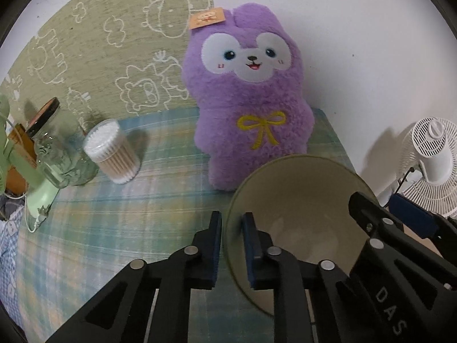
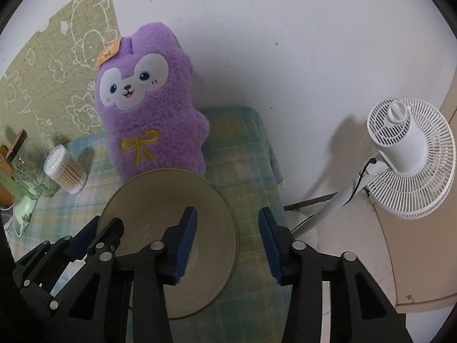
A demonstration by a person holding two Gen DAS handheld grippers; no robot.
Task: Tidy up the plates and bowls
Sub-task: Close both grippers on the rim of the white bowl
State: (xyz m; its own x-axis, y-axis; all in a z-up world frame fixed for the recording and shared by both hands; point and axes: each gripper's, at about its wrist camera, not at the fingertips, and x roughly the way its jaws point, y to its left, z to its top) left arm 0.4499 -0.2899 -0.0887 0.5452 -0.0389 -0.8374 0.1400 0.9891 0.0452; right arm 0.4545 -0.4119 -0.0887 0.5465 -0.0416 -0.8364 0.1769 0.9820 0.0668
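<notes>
Between the two claws sits a bowl [image 1: 297, 223] on the checked cloth [image 1: 128, 205]. Each claw has come at it from its own side, most likely so the bowl can be lifted level and not tip.

The left claw [image 1: 231, 245] is shut on the bowl's left rim: one pad [image 1: 214, 254] is outside the wall and the other is inside, pinching it. That is a good way to hold a bowl, since the thin wall fits between the pads.

The right claw [image 2: 228, 245] is not gripping. Its left pad [image 2: 185, 245] is over the inside of the bowl and its right pad is outside, past the rim, with a gap showing on that side. The rim is between them, so I think this claw is about to pinch too.

Behind the bowl, past both claws, stands a purple toy [image 1: 251, 100]. It is very near the far rim. Off to the left claw's left are a tub of swabs [image 1: 111, 151] and a glass jar [image 1: 60, 151], well apart from the bowl. No plates can be seen.
</notes>
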